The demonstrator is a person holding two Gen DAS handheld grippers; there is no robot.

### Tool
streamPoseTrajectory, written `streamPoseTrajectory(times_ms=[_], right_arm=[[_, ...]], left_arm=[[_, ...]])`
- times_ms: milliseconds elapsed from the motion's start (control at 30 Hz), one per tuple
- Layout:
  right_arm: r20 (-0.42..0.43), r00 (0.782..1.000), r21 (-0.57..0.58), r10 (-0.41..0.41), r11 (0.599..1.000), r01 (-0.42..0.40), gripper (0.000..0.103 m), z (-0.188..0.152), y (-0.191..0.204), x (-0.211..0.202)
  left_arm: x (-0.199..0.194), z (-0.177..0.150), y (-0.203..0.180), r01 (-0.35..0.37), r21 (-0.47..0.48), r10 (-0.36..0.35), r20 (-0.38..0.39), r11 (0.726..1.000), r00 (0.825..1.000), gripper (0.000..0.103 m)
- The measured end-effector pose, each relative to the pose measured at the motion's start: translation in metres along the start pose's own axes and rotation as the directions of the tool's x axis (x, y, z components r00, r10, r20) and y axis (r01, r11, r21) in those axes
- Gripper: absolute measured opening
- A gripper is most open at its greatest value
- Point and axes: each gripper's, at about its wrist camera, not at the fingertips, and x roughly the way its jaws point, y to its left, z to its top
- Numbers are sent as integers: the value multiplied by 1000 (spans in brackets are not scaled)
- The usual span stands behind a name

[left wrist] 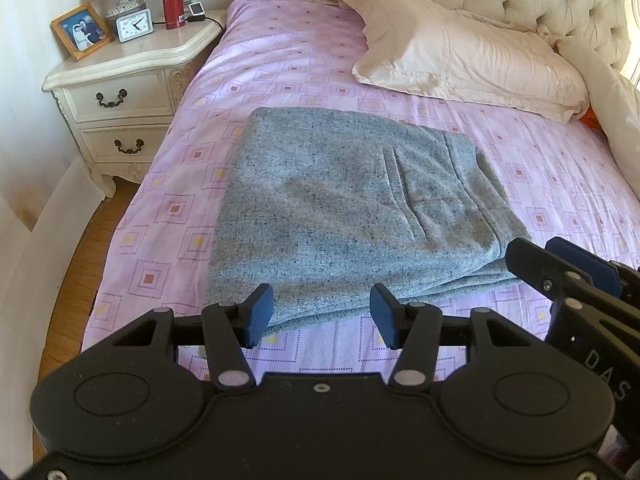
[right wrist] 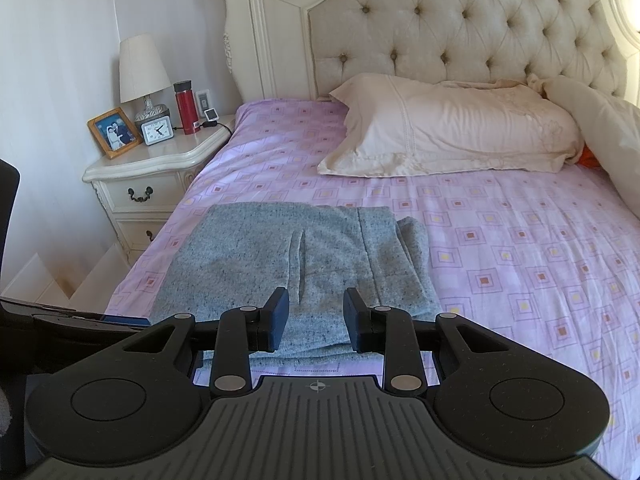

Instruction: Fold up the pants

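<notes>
1. The grey pants (left wrist: 352, 208) lie on the near left part of the bed (left wrist: 256, 64), already folded into a compact rectangle with stacked layers showing along the near and right edges; the folding looks finished or nearly so, with perhaps only a last tidy of the slightly offset right layers left.
2. The left gripper (left wrist: 322, 316) hovers over the near edge of the pants, its jaws apart and holding nothing.
3. The right gripper (right wrist: 316, 318) sits just right of it, jaws also apart with only a narrower gap, nothing clamped between them.
4. The bed carries a pink patterned sheet; at far left stands a cream nightstand (right wrist: 148, 168) with lamp (right wrist: 142, 72), framed photo, clock and red flask (right wrist: 186, 106).
5. Farther right, a cream pillow (right wrist: 452, 124) rests against the tufted headboard (right wrist: 460, 24).
</notes>
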Motion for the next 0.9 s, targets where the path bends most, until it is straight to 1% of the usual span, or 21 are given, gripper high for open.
streamPoseTrajectory(times_ms=[633, 900], right_arm=[[0, 1000, 1, 1, 1000, -1, 29, 1, -1, 1], [-5, 1000, 6, 4, 1000, -3, 29, -1, -3, 4]], left_arm=[[1, 1, -1, -1, 4, 1, -1, 1000, 1000, 59], [-1, 1, 0, -13, 25, 12, 23, 1000, 1000, 58]])
